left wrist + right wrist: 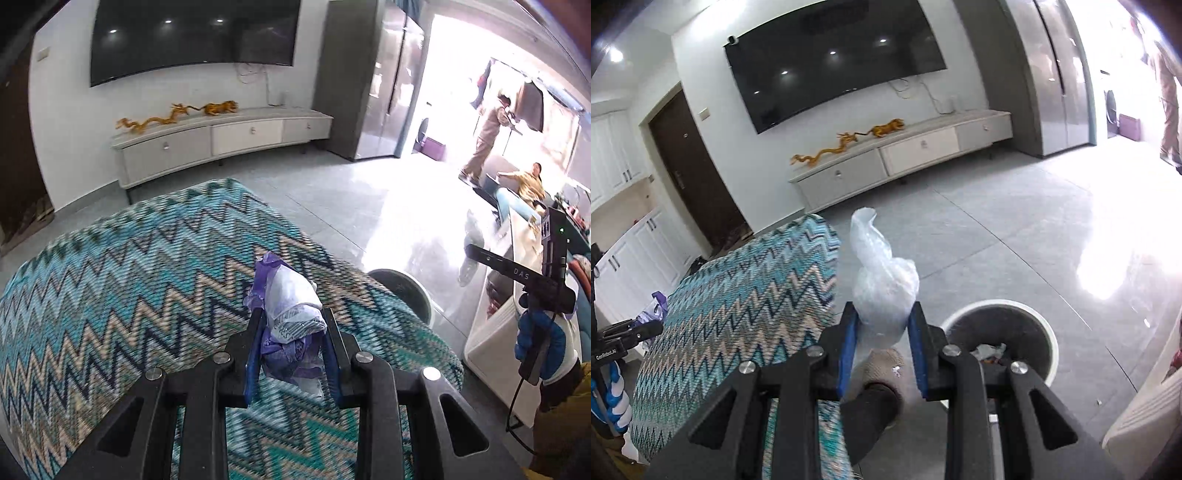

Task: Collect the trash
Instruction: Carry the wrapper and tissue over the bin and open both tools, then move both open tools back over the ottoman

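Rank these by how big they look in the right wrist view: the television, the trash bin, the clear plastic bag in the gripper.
1. television
2. trash bin
3. clear plastic bag, held in the right gripper

The bin and the bag look fairly close in size. The bag is nearest the camera, so its true size is unsure.

Both grippers are showing black angular linkage arms with silver round screws and blue pads (255, 350) lining the fingers. The right gripper (532, 284) is bearing pale "DAS" lettering and trailing a black cable, and a blue-and-white glove (543, 343) is covering its hand beside a mustard sleeve (565, 424).
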`<state>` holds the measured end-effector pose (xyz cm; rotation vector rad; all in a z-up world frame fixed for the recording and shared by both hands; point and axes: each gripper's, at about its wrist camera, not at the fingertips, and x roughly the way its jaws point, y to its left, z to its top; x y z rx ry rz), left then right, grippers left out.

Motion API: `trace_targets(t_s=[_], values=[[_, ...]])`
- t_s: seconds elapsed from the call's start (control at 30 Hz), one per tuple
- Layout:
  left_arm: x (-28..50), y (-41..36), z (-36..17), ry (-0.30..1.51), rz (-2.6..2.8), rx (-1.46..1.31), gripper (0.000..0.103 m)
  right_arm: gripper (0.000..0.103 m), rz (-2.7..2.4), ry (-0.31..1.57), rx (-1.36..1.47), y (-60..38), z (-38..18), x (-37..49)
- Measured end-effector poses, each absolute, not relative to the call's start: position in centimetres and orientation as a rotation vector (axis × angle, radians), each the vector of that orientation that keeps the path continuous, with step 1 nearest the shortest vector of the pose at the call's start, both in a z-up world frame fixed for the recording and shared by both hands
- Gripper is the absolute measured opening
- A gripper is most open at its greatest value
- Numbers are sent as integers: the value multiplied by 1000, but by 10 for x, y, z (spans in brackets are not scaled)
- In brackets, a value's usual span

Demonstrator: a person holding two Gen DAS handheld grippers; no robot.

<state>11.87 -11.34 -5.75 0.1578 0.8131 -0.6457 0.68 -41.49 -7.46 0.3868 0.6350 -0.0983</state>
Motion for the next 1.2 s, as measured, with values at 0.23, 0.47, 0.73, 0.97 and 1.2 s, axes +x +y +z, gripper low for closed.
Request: trace_targets(t_s=[0.23, 0.47, 0.73, 0.97, 1.2], values=[[122, -235, -66, 841, -805, 298, 27, 25, -196, 698, 494, -467, -125, -8], [138, -342, -92, 929, -900, 356, 28, 26, -216, 771, 514, -492, -168, 11], [175, -412, -138, 1009, -895, 340, 29, 28, -230, 861, 521, -511, -210, 54], [203, -429, -161, 1049, -878, 266, 62, 34, -256, 948, 494, -519, -243, 82], [205, -425, -159, 1047, -900, 224, 64, 49, -289, 980, 495, -528, -259, 86]])
